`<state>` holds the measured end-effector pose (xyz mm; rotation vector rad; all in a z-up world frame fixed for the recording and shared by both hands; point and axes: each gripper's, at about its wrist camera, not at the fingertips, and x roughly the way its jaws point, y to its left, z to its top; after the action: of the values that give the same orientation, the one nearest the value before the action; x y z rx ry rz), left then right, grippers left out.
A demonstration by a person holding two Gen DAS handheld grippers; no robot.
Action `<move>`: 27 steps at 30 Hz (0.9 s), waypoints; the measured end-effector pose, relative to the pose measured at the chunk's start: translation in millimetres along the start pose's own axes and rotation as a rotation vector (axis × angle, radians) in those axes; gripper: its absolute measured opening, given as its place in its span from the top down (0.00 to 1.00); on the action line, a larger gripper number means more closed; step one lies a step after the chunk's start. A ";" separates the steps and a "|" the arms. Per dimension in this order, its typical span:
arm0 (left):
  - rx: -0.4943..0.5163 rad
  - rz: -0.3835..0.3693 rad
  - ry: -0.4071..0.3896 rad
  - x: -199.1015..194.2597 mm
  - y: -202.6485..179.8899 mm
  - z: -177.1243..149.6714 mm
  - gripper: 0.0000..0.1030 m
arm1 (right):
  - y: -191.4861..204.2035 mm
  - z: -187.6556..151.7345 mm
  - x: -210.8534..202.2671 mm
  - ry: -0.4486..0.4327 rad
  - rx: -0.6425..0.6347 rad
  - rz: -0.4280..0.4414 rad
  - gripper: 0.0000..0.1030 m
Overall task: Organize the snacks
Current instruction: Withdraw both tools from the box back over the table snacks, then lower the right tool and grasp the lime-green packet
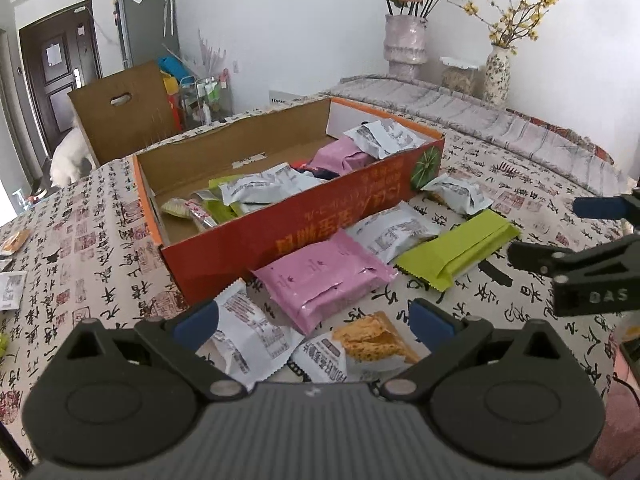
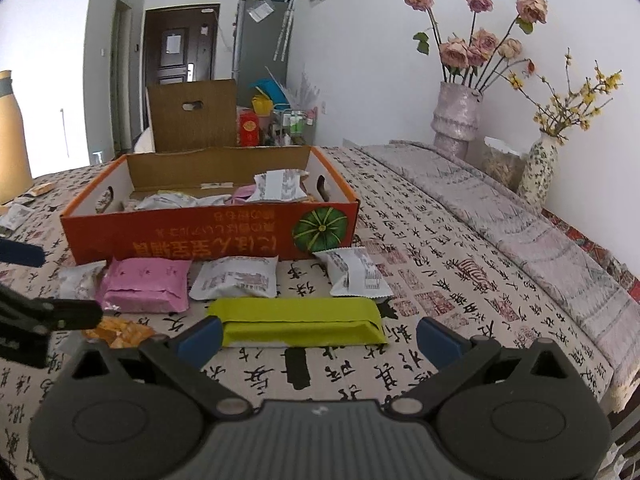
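Observation:
An orange cardboard box [image 1: 288,220] [image 2: 180,236] on the patterned tablecloth holds several snack packets. In front of it lie a pink packet [image 1: 324,276] [image 2: 144,284], white packets [image 1: 396,228] [image 2: 236,278], a green packet [image 1: 456,250] [image 2: 300,322] and an orange cracker packet [image 1: 372,340]. My left gripper [image 1: 314,324] is open, low over a white packet [image 1: 248,332] and the cracker packet, gripping nothing. My right gripper [image 2: 320,340] is open with the green packet lying between its blue fingertips, untouched as far as I see. Each gripper shows in the other's view, the right gripper [image 1: 560,232] and the left gripper [image 2: 44,284].
A folded grey blanket [image 2: 500,208] runs along the table's right side below two flower vases [image 2: 456,120] [image 2: 540,168]. A brown carton [image 1: 124,112] stands behind the table. Small packets [image 1: 12,288] lie at the far left. A white animal [image 1: 68,156] stands on the floor.

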<state>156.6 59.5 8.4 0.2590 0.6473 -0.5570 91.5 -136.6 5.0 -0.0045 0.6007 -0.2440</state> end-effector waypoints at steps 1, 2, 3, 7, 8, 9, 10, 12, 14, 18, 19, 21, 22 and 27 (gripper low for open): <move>-0.003 -0.004 -0.008 -1.2 0.9 -0.5 0.00 | 1.8 0.9 2.2 0.001 0.004 -0.003 0.00; -0.010 -0.006 -0.010 -1.4 1.4 -1.2 0.00 | 3.3 1.7 4.0 0.003 0.006 -0.004 0.00; -0.009 -0.007 -0.004 -0.4 0.8 -2.0 0.00 | 4.9 2.7 6.4 0.006 0.008 -0.006 0.00; 0.013 -0.003 0.001 1.4 -3.4 -5.3 0.00 | 8.4 8.0 18.0 0.024 0.032 -0.015 0.00; 0.012 -0.002 0.000 1.6 -3.5 -5.7 0.00 | 8.9 10.1 22.4 0.031 0.045 -0.021 0.00; 0.007 -0.001 0.000 2.2 -2.7 -5.8 0.00 | 9.7 12.5 27.0 0.037 0.057 -0.027 0.00; 0.002 0.000 0.002 3.0 -1.6 -5.8 0.00 | 10.5 15.2 32.4 0.047 0.067 -0.036 0.00; -0.013 0.001 0.010 5.4 1.9 -5.8 0.00 | 12.3 19.7 43.3 0.069 0.085 -0.056 0.00; -0.030 0.004 0.021 8.4 5.7 -6.1 0.00 | 14.9 24.2 54.1 0.090 0.104 -0.068 0.00; -0.065 0.010 0.033 12.5 13.4 -5.7 0.00 | 19.1 31.5 76.0 0.136 0.136 -0.105 0.00; -0.072 0.012 0.034 13.0 15.1 -5.6 0.00 | 20.0 32.1 81.8 0.150 0.142 -0.115 0.00; -0.084 0.014 0.036 13.3 17.7 -5.8 0.00 | 21.5 30.1 91.6 0.174 0.144 -0.138 0.01; -0.090 0.015 0.038 14.0 19.0 -5.8 0.00 | 21.5 27.8 93.8 0.179 0.146 -0.135 0.01; -0.121 0.029 0.044 16.6 24.5 -6.3 0.00 | 20.1 23.4 85.5 0.180 0.118 -0.109 0.04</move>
<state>178.3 75.4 -5.5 0.1675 0.7162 -0.4838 177.3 -138.2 -25.0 0.1001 0.7657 -0.3880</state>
